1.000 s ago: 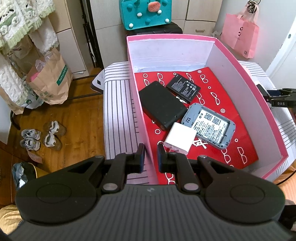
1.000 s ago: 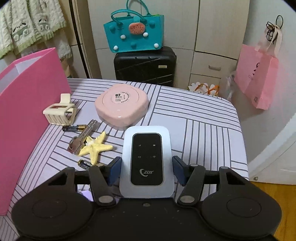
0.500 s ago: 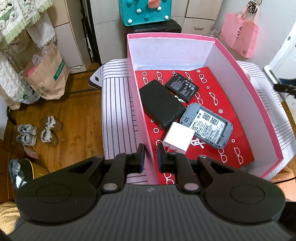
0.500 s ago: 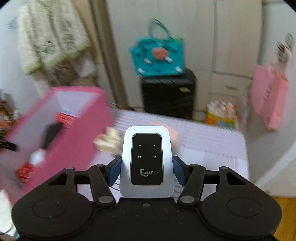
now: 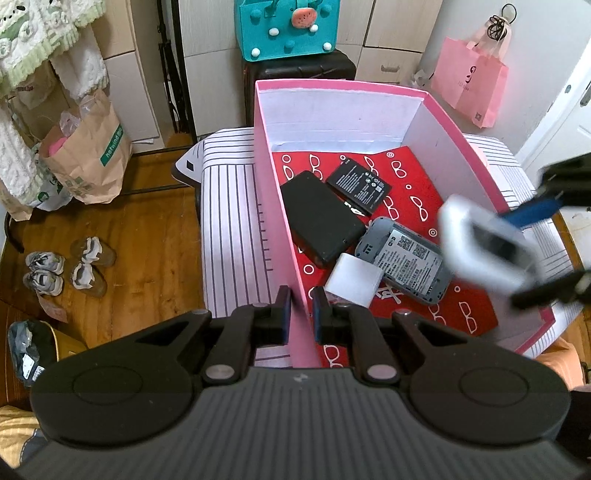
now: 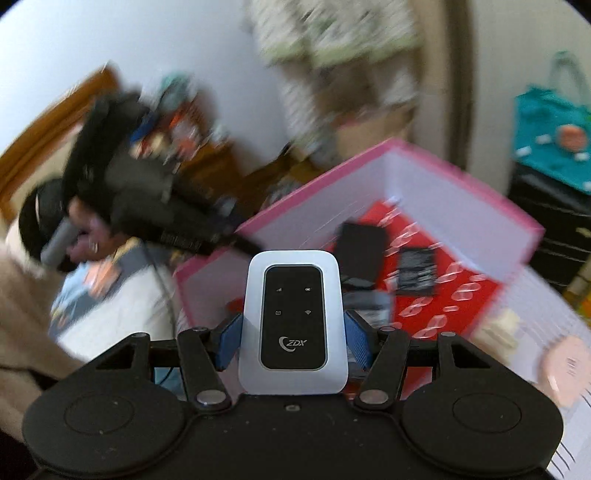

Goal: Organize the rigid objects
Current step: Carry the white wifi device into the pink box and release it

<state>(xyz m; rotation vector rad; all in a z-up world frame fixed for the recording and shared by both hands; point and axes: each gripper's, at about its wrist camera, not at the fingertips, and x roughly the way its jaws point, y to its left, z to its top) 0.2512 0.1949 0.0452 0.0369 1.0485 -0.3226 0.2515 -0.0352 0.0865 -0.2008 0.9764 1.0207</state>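
Note:
My right gripper (image 6: 293,341) is shut on a white pocket router (image 6: 293,325) with a black face, held above the right side of the pink box (image 6: 461,177). In the left wrist view the router (image 5: 484,247) is blurred over the box's right wall. My left gripper (image 5: 301,314) is shut on the pink box's left wall (image 5: 280,236). Inside the box, on red paper, lie a black power bank (image 5: 319,218), a black battery (image 5: 358,184), a grey router shell (image 5: 404,260) and a white cube charger (image 5: 352,278).
The box sits on a striped table (image 5: 232,229). A pink round case (image 6: 565,373) and a cream hair clip (image 6: 498,328) lie on the table right of the box. A black suitcase with a teal bag (image 5: 288,26) stands behind. Shoes (image 5: 66,266) lie on the wood floor at left.
My right gripper has swung left with the router, from over the table to above the pink box. My left gripper has kept its hold on the box wall.

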